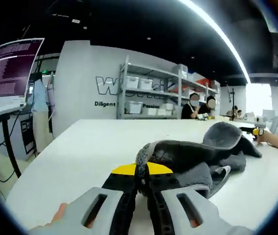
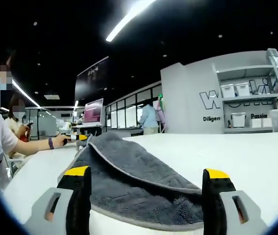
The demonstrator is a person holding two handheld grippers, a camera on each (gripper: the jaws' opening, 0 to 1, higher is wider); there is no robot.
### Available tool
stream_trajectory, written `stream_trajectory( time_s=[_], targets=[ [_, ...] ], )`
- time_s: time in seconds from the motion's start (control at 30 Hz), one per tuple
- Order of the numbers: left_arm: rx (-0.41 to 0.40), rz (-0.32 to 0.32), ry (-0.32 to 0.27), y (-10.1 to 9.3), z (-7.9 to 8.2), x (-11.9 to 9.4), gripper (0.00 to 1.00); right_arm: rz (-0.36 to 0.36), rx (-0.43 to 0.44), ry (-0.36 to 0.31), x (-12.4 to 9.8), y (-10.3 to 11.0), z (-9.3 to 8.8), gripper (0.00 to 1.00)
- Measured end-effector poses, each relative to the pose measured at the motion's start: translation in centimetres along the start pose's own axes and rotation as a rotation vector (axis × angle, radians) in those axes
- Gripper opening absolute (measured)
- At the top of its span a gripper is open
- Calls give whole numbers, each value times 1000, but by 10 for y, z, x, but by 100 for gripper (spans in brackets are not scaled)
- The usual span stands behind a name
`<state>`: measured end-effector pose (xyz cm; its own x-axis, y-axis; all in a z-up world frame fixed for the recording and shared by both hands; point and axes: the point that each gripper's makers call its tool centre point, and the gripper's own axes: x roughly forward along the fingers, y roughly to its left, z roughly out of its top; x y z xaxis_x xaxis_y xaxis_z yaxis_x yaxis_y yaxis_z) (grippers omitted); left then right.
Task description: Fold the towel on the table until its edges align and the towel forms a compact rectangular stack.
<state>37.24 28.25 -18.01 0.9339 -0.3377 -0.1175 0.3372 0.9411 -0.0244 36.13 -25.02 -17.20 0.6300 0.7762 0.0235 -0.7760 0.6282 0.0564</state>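
**Towel pinched at one edge, other gripper spread over the fold**

In the left gripper view, the left gripper had its yellow-tipped black jaws pressed together on a bunched edge of the thick grey terry towel with a pale stitched hem; the cloth rose from the pinch and trailed away to the right in loose humps. In the right gripper view, the right gripper stood with its jaws wide apart, the towel lying between and just beyond them, one flap already doubled over the layer beneath, touching neither jaw as far as could be seen.

The towel looked soft, limp and fairly light, likely to sag and slide on itself, so a hold at the hemmed edge or a corner seemed safest. It lay on the smooth white table. Further off stood grey metal shelving with white bins, with seated people beyond.
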Motion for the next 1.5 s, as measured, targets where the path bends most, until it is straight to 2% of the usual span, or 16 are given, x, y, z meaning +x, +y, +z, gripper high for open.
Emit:
stream_trajectory(
  time_s=[0.13, 0.2, 0.27, 0.43, 0.83, 1.23, 1.5],
  targets=[
    [56, 15, 39, 0, -9, 3, 5, 0, -2, 3, 2, -1, -2, 95],
    [113, 25, 88, 0, -20, 3, 5, 0, -3, 4, 3, 0, -4, 95],
    [140, 10, 105, -3, -26, 7, 5, 0, -3, 5, 5, 0, -6, 95],
    [133, 9, 138, -1, -37, 9, 5, -1, -1, 4, 7, -4, -8, 95],
    [131, 21, 192, 4, -51, 9, 5, -2, -5, 12, 10, 5, -15, 95],
    [118, 19, 204, 3, -54, 7, 6, -3, -6, 18, 9, 14, -18, 94],
    [108, 20, 210, 1, -54, 5, 6, -3, -2, 14, 7, 1, -14, 94]
  ],
)
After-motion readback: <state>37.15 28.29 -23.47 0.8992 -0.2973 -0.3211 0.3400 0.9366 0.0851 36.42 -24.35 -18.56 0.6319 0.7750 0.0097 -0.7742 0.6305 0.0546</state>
